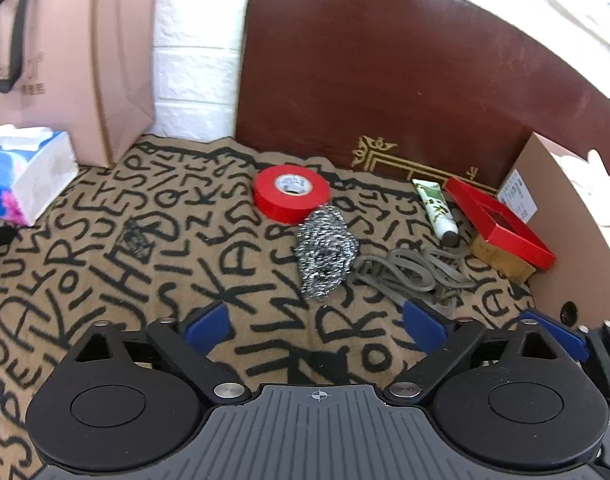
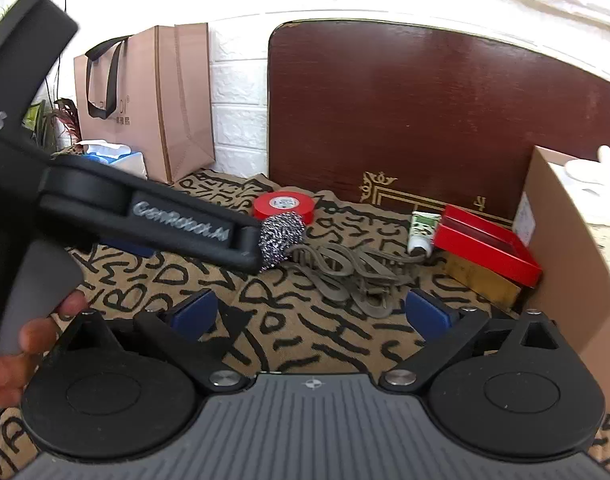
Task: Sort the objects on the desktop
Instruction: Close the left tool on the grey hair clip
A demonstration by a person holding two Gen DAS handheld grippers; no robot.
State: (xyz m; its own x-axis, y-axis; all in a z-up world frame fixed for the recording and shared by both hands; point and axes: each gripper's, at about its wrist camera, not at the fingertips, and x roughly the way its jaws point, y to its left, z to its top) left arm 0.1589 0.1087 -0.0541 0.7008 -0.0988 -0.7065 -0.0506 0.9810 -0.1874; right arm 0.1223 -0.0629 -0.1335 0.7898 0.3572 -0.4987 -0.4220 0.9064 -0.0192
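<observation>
My left gripper (image 1: 315, 330) hung open over the lettered cloth (image 1: 105, 248), its blue pads spread wide, nothing between them. My right gripper (image 2: 311, 314) was open too, just short of the grey cord (image 2: 345, 276). The scourer (image 1: 325, 252) lay ahead of the left gripper, touching the red tape (image 1: 291, 192) beyond it, cord at its right. Farther right lay a tube (image 1: 437, 210) beside a red box (image 1: 501, 224). In the right view the left gripper's body hid part of the scourer, so I couldn't judge the gap there. Far left stood a paper bag (image 2: 145, 100) and tissues (image 1: 21, 172).
</observation>
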